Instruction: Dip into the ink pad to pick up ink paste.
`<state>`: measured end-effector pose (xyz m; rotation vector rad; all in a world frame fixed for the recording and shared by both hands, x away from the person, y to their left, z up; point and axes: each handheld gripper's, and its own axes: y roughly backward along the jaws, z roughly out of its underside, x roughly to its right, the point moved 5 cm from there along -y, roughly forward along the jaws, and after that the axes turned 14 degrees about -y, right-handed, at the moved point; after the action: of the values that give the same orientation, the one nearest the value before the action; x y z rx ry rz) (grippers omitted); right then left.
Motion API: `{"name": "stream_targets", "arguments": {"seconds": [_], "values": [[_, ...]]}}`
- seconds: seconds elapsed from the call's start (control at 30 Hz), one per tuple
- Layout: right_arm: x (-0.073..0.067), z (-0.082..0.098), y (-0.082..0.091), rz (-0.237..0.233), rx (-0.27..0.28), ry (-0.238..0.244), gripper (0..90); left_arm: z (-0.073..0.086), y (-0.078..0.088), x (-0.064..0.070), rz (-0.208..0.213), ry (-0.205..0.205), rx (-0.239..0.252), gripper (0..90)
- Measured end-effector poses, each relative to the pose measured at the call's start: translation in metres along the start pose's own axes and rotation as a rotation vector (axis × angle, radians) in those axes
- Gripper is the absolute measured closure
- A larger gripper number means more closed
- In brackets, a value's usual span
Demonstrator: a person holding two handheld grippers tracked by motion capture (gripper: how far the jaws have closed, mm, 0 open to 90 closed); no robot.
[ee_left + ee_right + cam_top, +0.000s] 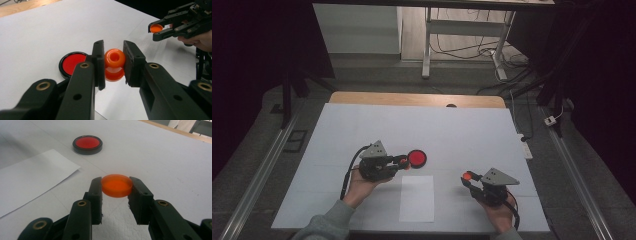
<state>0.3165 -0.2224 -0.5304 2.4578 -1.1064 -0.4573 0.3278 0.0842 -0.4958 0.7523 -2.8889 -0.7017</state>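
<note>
The work in hand looks like fitting an orange cap onto a small orange bottle, and it stands roughly midway: both parts are picked up, but they are not yet brought together.

The left gripper (114,62) has its fingers (98,62) closed on the small orange bottle (114,60), pressing on it from both sides. The bottle's open mouth faces the left gripper view's camera, so it is held tipped over rather than upright, just beside the red disc in a black rim (417,158) that lies on the white counter (462,130). I take that disc as the landmark.

The right gripper (116,186) has its fingers (96,192) clamped on the flat orange cap (116,185), held level and lifted off the counter. In the high view this cap (467,175) sits well apart from the red disc, on the side away from the bottle, toward the person's edge. A white sheet of paper (417,197) lies on the counter near the red disc, between the two hands (362,185).

Done, as I judge it: the grasp of each part. Left to do: bringing the cap across to the bottle's mouth by the red disc, lining the two up, and seating or turning the cap home. The gap between the parts is wide, so the joining has not begun.
</note>
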Motion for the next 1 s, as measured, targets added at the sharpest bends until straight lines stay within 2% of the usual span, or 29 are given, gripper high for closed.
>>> {"name": "stream_targets", "arguments": {"seconds": [0.43,1.0], "values": [[0.001,0.0,-0.001,0.003,-0.002,0.002,64.5,-0.003,-0.012,-0.009,-0.015,-0.016,-0.016,72.7],[0.003,0.002,0.002,0.017,0.002,-0.001,64.5,-0.006,-0.038,-0.023,-0.018,-0.023,-0.046,72.7]]}}
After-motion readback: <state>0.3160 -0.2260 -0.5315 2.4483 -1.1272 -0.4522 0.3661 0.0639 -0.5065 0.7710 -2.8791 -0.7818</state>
